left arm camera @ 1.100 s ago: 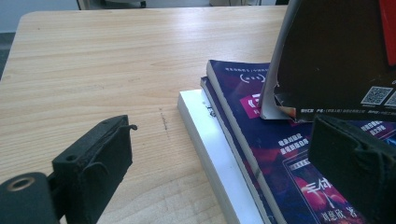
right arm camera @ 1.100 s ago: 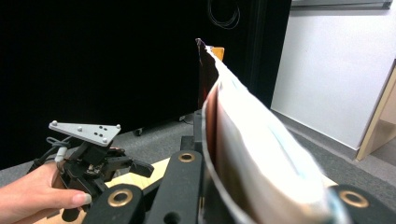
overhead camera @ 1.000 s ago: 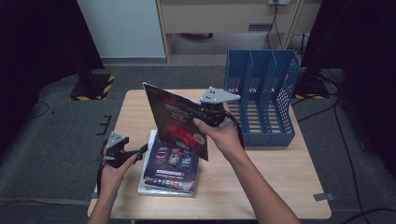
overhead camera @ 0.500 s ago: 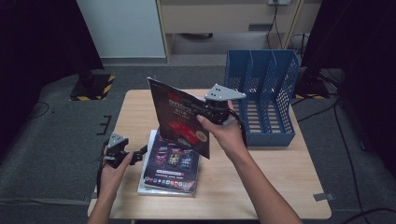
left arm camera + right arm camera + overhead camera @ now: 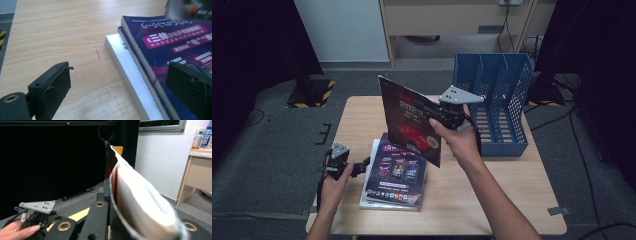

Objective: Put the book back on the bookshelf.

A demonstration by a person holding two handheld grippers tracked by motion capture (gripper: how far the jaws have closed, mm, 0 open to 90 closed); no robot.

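**Magazine held upright in my right gripper, above the table**

My right gripper (image 5: 439, 116) is clenched on the thin dark magazine with the red car on its cover (image 5: 408, 120). I have it lifted clear of the light wooden table (image 5: 512, 200), standing nearly on edge with one corner pointing up and the cover facing my left side. In the right gripper view the magazine's (image 5: 140, 202) pages bow out in a curve between the black jaws, so the grip sits on the edge nearest my hand. It hangs between the stack of books and the blue plastic file rack with upright dividers (image 5: 494, 100), which stands at the far right part of the table; the magazine is not touching the rack.

My left gripper (image 5: 357, 167) rests low at the near left side of the table, its jaws spread apart and holding nothing. In the left gripper view the two black pads stand wide, one over bare wood, the other over the edge of the stack. That stack, purple-covered magazines (image 5: 175, 50) lying flat on a white book (image 5: 125, 65), sits just beside the left gripper, and I cannot tell whether the pad touches it.
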